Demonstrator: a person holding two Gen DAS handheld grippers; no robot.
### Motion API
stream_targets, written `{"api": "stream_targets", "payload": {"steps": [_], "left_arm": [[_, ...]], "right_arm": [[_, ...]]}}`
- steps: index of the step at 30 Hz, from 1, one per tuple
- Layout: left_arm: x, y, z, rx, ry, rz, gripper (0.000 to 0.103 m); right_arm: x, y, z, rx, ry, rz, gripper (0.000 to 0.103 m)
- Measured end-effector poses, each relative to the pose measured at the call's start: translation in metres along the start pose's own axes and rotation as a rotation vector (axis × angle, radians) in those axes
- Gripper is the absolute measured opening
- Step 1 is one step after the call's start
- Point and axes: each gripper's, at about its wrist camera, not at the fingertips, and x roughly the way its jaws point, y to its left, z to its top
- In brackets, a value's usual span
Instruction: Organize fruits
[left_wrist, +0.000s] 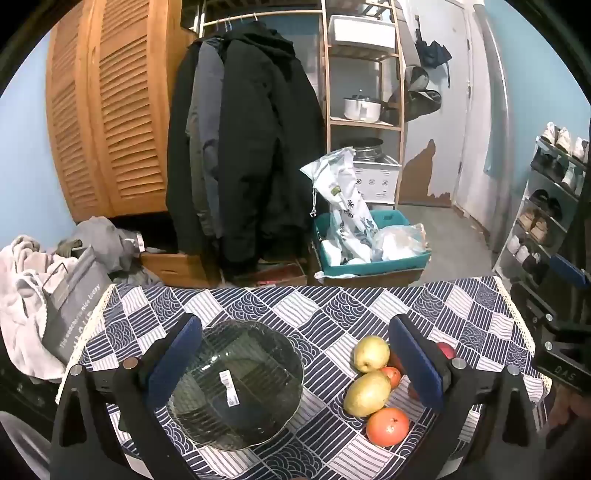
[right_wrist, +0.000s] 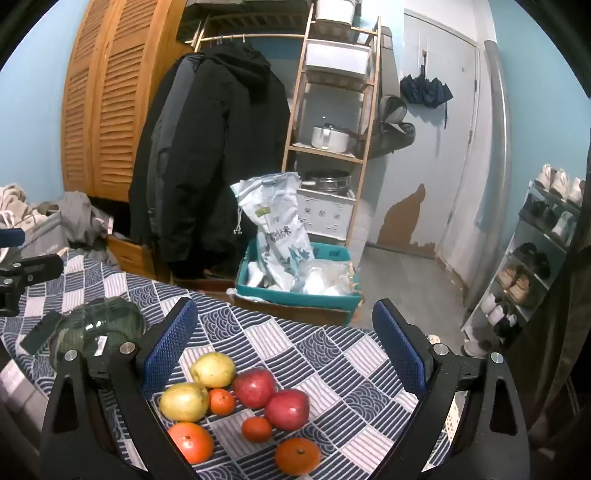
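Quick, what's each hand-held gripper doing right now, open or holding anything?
Left hand-held gripper: open, empty, above the glass bowl.
Right hand-held gripper: open, empty.

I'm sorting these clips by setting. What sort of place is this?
Most likely a small lived-in home, perhaps an entryway. Coats hang on a rail, a shoe rack stands by the door, and fruit lies on a cloth-covered table.
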Motion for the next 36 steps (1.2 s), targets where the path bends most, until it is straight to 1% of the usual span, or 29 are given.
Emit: {"api": "stream_targets", "payload": {"steps": [7, 13, 14, 29, 33, 35, 36], "left_arm": [[0.0, 0.0, -0.001, 0.011, 0.006, 0.01, 0.102], [-0.002, 0.0, -0.009, 0.004, 0.001, -0.008, 0.102], [0.003, 0.003, -0.007, 0.002, 0.007, -0.008, 0.102], [0.001, -0.001, -0.005, 0.008, 0.003, -0.019, 0.102], [0.0, -0.001, -0.004, 0.0, 0.0, -0.024, 0.102], [-0.001, -0.001, -0.004, -0.002, -0.001, -0.025, 0.102], [-0.001, -0.001, -0.004, -0.002, -0.001, -0.025, 0.102]], "right_arm": [[0.0, 0.0, 0.001, -0.003, 0.001, -0.002, 0.094], [0.001, 0.0, 0.0, -0.005, 0.003, 0.001, 0.094], [0.001, -0.001, 0.0, -0.005, 0.004, 0.001, 0.094], [0.0, -0.005, -0.005, -0.004, 0.004, -0.003, 0.094], [0.001, -0.01, -0.01, -0.01, 0.006, -0.005, 0.094], [0.0, -0.01, -0.01, -0.008, 0.007, -0.004, 0.094], [0.001, -0.004, -0.007, -0.013, 0.008, -0.007, 0.094]]}}
